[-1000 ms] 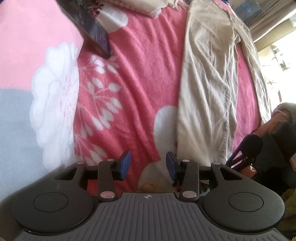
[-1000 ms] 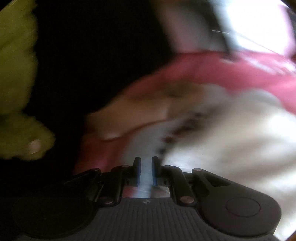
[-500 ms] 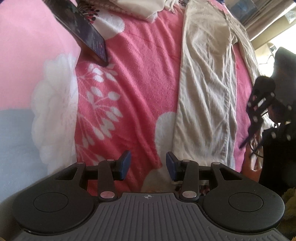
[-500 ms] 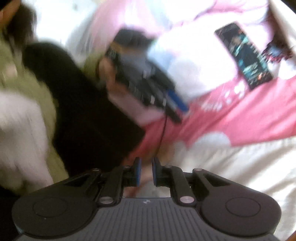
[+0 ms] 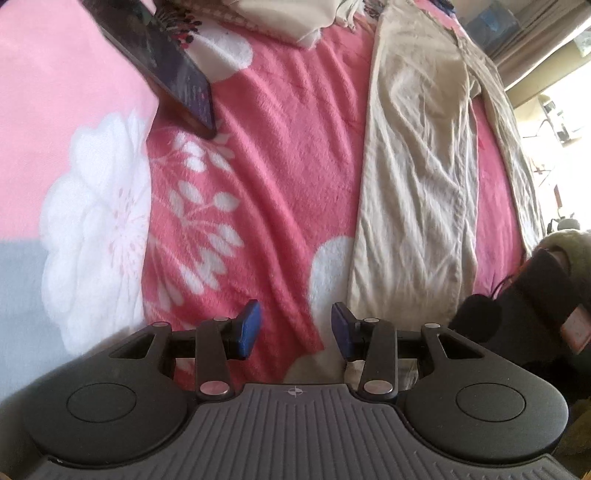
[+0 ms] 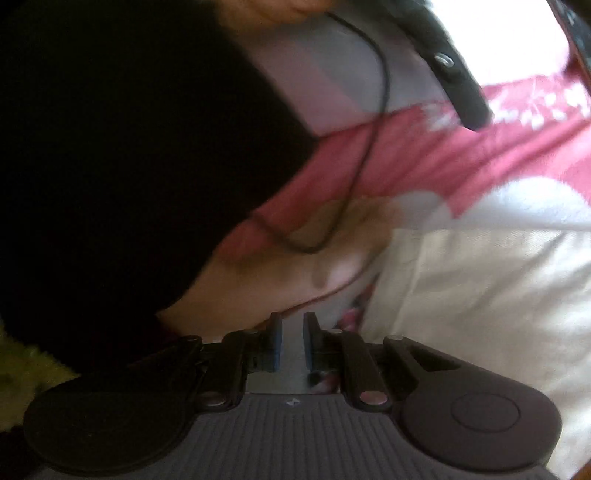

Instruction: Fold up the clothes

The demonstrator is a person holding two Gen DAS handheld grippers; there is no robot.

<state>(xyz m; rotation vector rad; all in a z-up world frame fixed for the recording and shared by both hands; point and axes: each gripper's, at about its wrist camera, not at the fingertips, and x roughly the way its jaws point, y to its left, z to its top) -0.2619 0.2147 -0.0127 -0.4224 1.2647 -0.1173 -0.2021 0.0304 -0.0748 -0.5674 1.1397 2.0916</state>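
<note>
Beige trousers [image 5: 413,184] lie stretched out lengthwise on a pink floral blanket [image 5: 277,166]. My left gripper [image 5: 295,326] hovers over the blanket just left of the near trouser end. It is open, with nothing between its blue pads. In the right wrist view the same beige cloth [image 6: 480,295] fills the right side. My right gripper [image 6: 293,332] sits low at the cloth's near corner, its pads a narrow gap apart with nothing pinched. A person's hand [image 6: 295,266] lies just beyond its tips.
A dark phone [image 5: 166,66] leans on a pink pillow [image 5: 55,92] at the far left. Folded cream cloth [image 5: 288,14] lies at the top. A black sleeve [image 5: 543,284] [image 6: 129,147] and a thin black cable [image 6: 384,74] crowd the near right. Something fuzzy and green [image 6: 22,373] lies at the bed's edge.
The right gripper swung up beside the trousers half a second ago, then dropped back low at their near corner. The left gripper stayed almost still. Neither opening changed.
</note>
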